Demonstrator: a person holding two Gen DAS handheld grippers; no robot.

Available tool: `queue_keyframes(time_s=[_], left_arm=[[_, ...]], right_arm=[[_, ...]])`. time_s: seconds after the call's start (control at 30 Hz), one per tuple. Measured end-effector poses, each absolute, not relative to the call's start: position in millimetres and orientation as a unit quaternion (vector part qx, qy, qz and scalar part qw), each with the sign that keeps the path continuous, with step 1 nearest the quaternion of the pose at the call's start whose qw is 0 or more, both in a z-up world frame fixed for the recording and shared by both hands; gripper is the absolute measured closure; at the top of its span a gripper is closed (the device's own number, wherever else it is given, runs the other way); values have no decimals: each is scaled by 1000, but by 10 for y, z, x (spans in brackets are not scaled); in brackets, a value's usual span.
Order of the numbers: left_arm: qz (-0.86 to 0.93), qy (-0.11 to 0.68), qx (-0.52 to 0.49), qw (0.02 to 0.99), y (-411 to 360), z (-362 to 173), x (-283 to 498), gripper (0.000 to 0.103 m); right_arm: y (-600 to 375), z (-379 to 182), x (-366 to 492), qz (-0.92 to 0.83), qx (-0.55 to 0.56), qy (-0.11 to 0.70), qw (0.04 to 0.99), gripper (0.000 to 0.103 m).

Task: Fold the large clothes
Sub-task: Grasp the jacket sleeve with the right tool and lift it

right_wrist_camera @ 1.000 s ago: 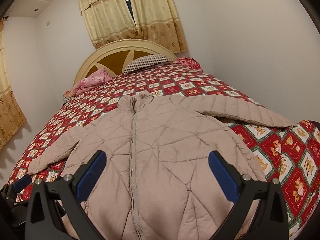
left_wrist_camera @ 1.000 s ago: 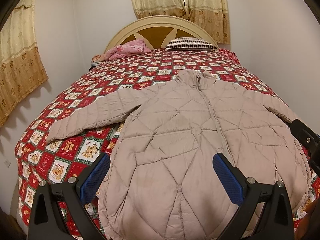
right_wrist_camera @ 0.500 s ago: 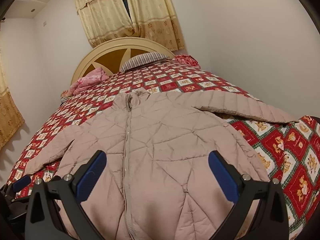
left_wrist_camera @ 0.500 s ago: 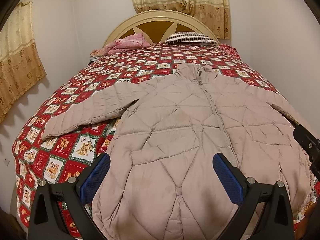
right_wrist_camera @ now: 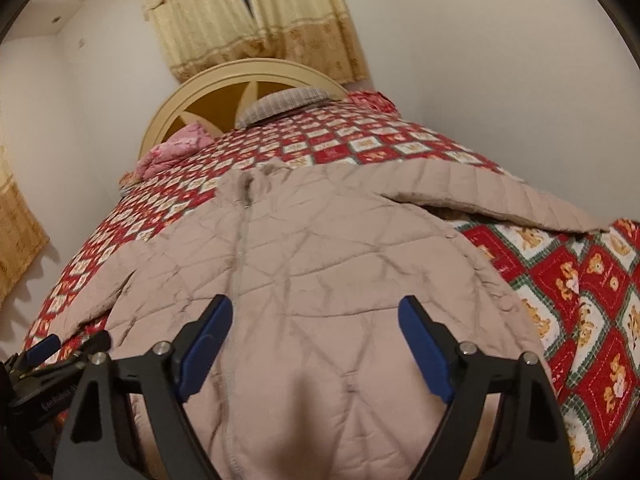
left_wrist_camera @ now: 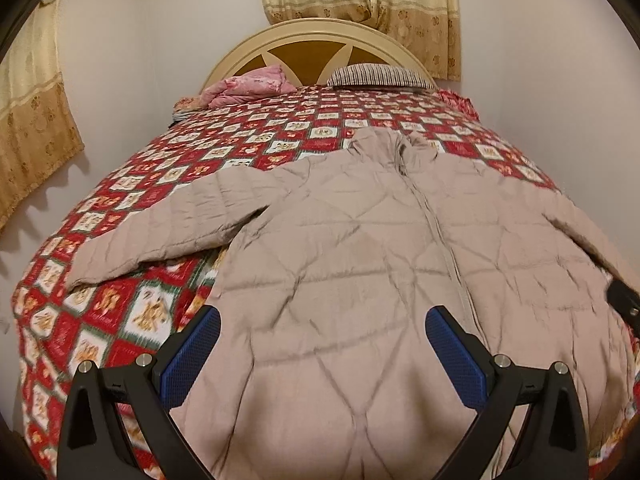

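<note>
A large beige quilted jacket (left_wrist_camera: 360, 248) lies flat and zipped on the bed, collar toward the headboard, both sleeves spread outward. It also shows in the right wrist view (right_wrist_camera: 320, 264). My left gripper (left_wrist_camera: 320, 344) is open and empty, low over the jacket's left lower half. My right gripper (right_wrist_camera: 316, 340) is open and empty, low over the jacket's right lower half. The left sleeve (left_wrist_camera: 160, 228) reaches toward the bed's left edge. The right sleeve (right_wrist_camera: 500, 200) reaches toward the wall side.
The bed has a red patchwork bear quilt (left_wrist_camera: 120, 312). A pink bundle (left_wrist_camera: 248, 86) and a striped pillow (left_wrist_camera: 380, 76) lie by the cream headboard (left_wrist_camera: 316, 44). Walls stand close on both sides. The left gripper's fingers (right_wrist_camera: 44, 350) show at the right view's lower left.
Both grippers have dropped lower and closer to the jacket's hem. The right wrist view has tilted to the left. The jacket has not moved.
</note>
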State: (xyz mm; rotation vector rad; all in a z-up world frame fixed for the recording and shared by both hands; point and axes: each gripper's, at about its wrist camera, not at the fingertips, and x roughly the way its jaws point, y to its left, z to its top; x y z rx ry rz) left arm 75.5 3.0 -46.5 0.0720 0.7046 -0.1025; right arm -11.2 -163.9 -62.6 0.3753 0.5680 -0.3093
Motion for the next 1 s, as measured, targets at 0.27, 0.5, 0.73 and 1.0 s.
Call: queue_keyframes(time_s=[0.27,0.5,0.73,1.0], left_arm=[[1,341,29,940,238,-691,1552,1],[31,350,20,936,368,-1036,1980,1],[32,400,1,916,403,-1294,2118,1],[24,418,-7,908,388,-1381,2173,1]], right_arm=[[-2974,-539,-429,-241,309,246,887,29],[-4224,-659,-885,-336,418,220,815,30],[-4624,-1103,-719,-336,490,259,762,38],[-4891,-1273,-592,-418,475,239,737,43]])
